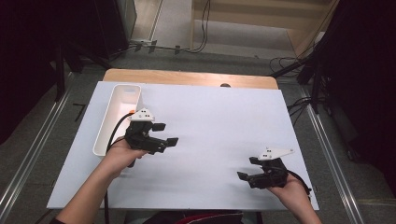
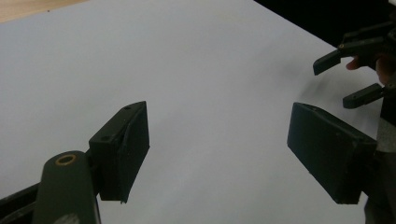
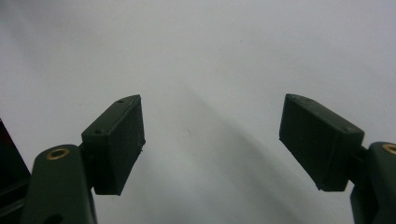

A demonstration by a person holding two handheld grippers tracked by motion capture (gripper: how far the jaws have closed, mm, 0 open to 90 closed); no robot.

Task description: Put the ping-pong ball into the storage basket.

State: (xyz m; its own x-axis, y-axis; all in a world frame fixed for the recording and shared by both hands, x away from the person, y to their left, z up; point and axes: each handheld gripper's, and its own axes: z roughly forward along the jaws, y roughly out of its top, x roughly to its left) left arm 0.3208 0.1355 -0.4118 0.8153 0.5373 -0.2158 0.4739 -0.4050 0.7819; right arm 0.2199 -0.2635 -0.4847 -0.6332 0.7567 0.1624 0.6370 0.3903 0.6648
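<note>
My left gripper is held over the left part of the white table sheet, just right of a long white tray. Its jaws stand wide apart with nothing between them, as the left gripper view also shows. My right gripper hovers near the front right of the sheet, pointing left, open and empty; in the right gripper view only bare white sheet lies between its jaws. The right gripper also appears far off in the left gripper view.
The white tray lies lengthwise along the sheet's left edge, and its inside looks empty. A strip of wooden tabletop shows behind the sheet. Cables and dark stands sit on the floor beyond the table.
</note>
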